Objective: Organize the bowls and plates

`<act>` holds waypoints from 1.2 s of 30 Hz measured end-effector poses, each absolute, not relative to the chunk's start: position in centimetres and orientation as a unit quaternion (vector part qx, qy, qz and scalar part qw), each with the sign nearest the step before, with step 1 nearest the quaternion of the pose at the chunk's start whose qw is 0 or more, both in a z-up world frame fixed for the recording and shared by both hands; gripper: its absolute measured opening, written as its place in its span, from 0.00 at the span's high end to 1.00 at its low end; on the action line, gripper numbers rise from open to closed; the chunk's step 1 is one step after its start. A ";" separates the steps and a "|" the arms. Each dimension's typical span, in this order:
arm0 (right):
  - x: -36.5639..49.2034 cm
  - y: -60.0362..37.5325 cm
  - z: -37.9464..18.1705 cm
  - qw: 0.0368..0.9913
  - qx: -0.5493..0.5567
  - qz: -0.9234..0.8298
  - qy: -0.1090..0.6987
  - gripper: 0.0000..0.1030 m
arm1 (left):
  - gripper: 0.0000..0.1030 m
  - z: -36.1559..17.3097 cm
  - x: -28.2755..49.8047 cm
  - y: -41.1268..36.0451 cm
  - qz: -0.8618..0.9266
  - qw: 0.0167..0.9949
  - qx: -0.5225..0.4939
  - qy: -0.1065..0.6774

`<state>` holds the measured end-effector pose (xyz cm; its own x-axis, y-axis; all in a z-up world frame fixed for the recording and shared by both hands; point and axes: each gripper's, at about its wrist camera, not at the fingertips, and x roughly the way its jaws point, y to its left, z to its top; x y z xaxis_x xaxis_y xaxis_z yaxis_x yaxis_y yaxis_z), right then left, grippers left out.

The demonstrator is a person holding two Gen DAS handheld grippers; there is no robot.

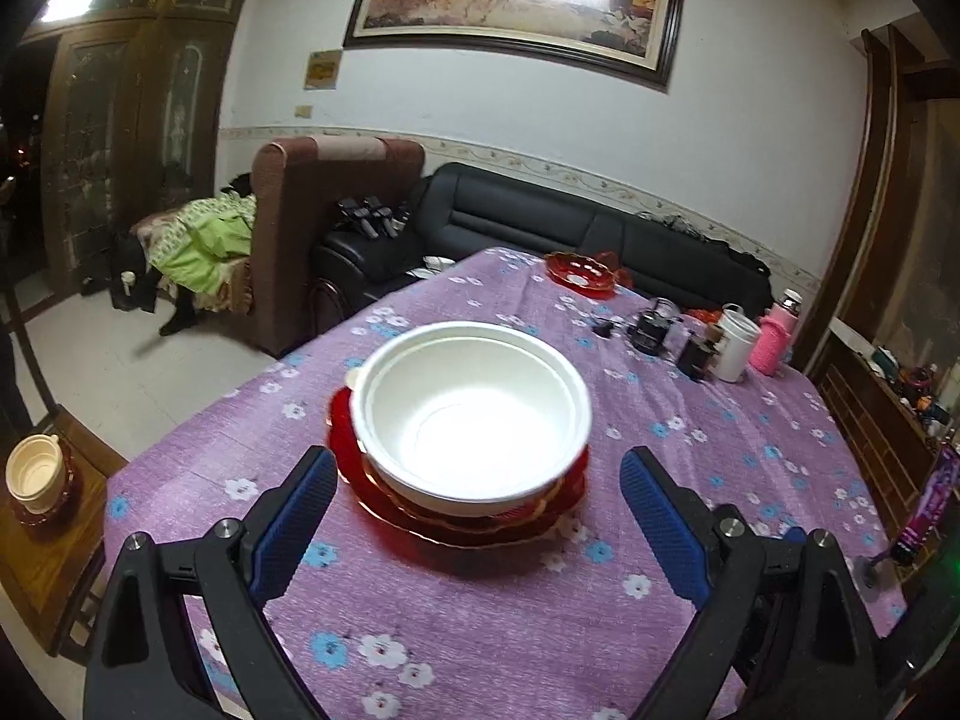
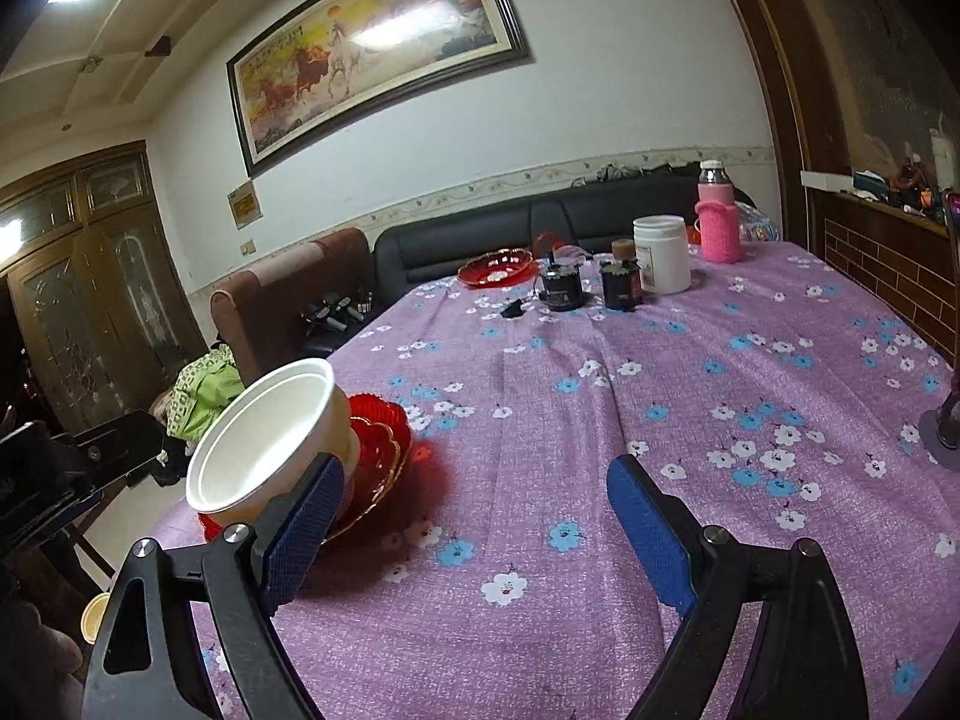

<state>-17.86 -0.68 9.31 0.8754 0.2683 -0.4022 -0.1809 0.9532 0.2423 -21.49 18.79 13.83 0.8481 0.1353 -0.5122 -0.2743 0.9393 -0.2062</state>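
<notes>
Both grippers hang empty over the desk (image 2: 600, 420), jaws spread wide: the left gripper (image 1: 477, 516) faces the bowl (image 1: 471, 414), the right gripper (image 2: 474, 516) sits just right of it. That white bowl rests on a stack of red plates (image 1: 462, 522) near the desk's left edge, so one pile looks gathered. Left to do, by my judgement: a lone red plate (image 1: 581, 273) lies well beyond the bowl at the far edge, close to the jars (image 2: 621, 282), and likely belongs on the stack. More cream bowls (image 1: 35, 474) on a red dish sit on a side table (image 1: 48, 570) left of the desk; whether they count is unclear.
</notes>
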 end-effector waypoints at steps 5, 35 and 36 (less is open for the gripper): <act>-17.5 -0.4 8.9 0.962 0.095 0.119 0.226 0.10 | 0.08 13.5 -20.9 18.9 0.107 0.948 -0.142 0.264; -18.1 0.3 9.1 0.964 0.082 0.131 0.216 0.09 | 0.08 12.6 -20.1 23.3 0.196 0.933 -0.134 0.271; -18.1 0.3 9.0 0.963 0.083 0.133 0.218 0.09 | 0.08 12.6 -20.1 23.0 0.203 0.933 -0.125 0.271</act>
